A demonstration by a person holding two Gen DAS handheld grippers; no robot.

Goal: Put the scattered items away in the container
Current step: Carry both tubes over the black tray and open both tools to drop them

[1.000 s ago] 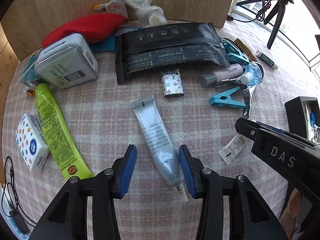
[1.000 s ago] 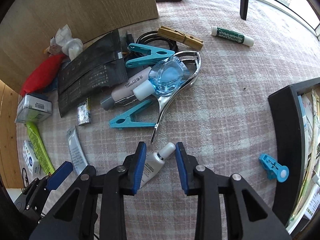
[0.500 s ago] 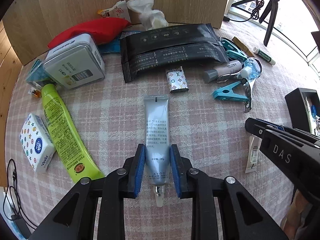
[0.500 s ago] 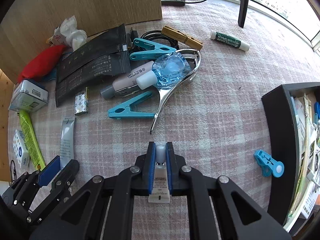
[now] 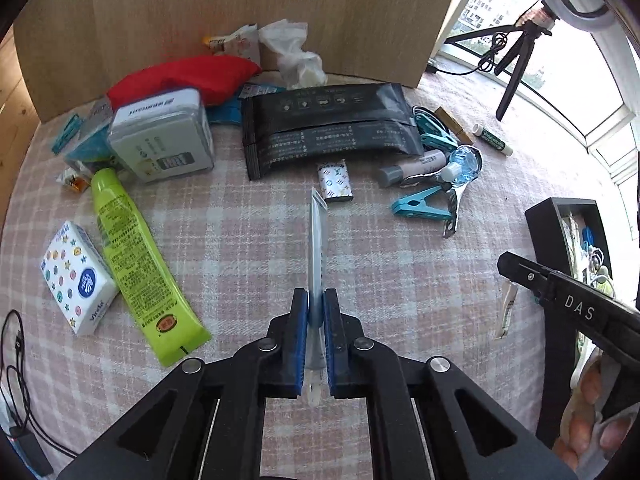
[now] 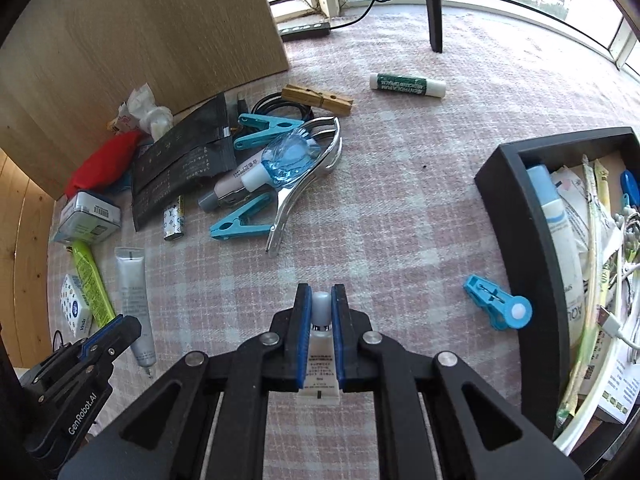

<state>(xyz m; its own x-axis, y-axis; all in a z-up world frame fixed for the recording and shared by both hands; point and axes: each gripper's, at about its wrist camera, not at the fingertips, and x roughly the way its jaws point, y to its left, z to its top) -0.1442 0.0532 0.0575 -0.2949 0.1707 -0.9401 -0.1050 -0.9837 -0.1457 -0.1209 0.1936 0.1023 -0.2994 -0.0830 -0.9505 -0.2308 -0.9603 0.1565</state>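
Note:
My left gripper is shut on a silver tube, which stands edge-on between the blue pads, lifted off the checked cloth. The right wrist view shows the same silver tube in the left gripper at the lower left. My right gripper is shut on a small white tube, grey cap pointing forward, also raised above the cloth. The black container stands to its right, holding a bottle, sachets and cables. In the left wrist view the container sits at the right edge, behind the right gripper.
Scattered on the cloth: a green tube, a tissue pack, a grey tin, black pouches, teal pegs, a metal clip and blue bottle. A blue clip lies beside the container; a green stick farther back.
Both grippers went from open around their tubes to shut on them, then rose. The silver tube turned from slanted flat to edge-on in the left gripper.

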